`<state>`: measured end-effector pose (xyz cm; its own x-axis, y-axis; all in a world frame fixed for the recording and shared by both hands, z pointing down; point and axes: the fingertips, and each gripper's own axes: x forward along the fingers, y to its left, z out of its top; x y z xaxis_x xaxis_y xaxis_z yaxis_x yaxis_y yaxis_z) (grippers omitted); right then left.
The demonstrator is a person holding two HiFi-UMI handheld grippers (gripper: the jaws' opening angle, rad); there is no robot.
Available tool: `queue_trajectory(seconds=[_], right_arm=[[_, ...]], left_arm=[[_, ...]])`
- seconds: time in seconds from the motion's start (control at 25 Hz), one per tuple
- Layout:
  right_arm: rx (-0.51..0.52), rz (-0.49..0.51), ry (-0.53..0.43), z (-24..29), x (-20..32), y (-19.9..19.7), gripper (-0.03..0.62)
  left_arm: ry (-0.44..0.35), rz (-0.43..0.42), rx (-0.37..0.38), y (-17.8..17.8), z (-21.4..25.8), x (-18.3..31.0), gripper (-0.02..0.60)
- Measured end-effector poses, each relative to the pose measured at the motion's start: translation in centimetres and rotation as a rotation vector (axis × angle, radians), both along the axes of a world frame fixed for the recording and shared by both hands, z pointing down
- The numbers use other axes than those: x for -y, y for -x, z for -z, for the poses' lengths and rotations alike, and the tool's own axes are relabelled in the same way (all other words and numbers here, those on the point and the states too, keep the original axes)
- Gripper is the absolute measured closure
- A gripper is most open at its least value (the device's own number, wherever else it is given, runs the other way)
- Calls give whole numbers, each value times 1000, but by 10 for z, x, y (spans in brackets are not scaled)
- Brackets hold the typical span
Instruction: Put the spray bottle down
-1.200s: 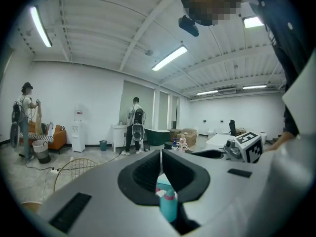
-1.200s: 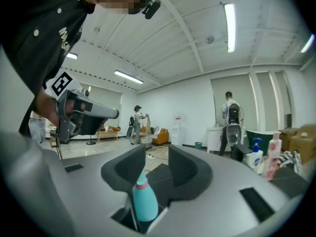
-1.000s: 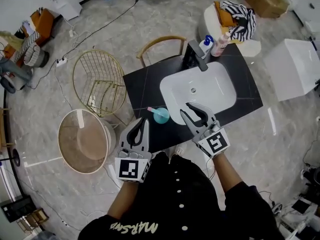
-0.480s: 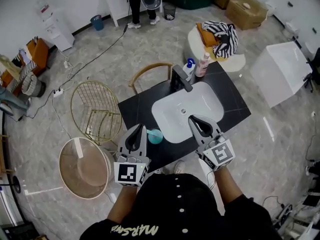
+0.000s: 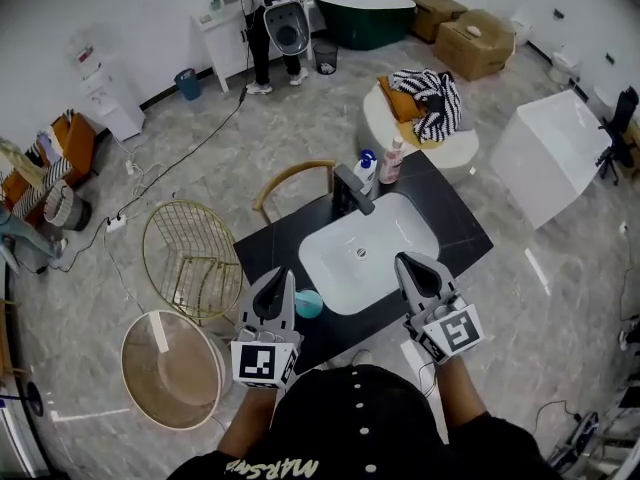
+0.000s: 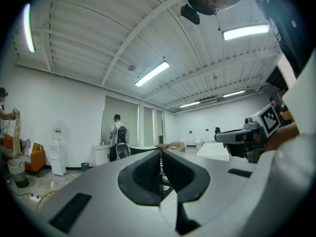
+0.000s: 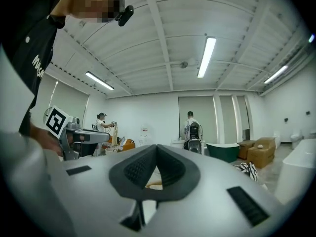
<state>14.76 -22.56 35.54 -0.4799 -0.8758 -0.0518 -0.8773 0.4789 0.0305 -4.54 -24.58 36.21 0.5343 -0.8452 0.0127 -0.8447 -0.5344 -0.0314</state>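
Spray bottle (image 5: 309, 304) is sitting on the dark surface (image 5: 266, 250) beside the sink (image 5: 385, 236); left tool (image 5: 281, 276) and right tool (image 5: 410, 265) are hovering clenched and empty, ideally keeping clear to avoid toppling it.

The right hand-held gripper (image 5: 412, 261), whose jaws stand apart over the near rim of the sink (image 5: 372, 230) a second earlier, has just been closing them; they now meet with nothing between. It and the left hand-held gripper (image 5: 281, 276) now sit higher, drawn back toward the person. In the head view the left one now covers part of the spray bottle (image 5: 310, 304).
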Motion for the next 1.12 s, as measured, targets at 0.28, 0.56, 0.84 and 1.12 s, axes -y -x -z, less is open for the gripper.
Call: queue_trajectory(seconds=[0.28, 0.56, 0.84, 1.12], right_arm=[[3, -69, 9, -1, 1, -14, 599], [8, -71, 28, 2, 9, -12, 599], [-1, -47, 0, 3, 13, -9, 599], [-5, -32, 0, 4, 15, -7, 599]], left_arm=[[3, 5, -9, -1, -2, -2, 560], [2, 6, -1, 1, -2, -3, 560], [11, 20, -2, 1, -6, -2, 560], [1, 14, 2, -1, -4, -2, 560]])
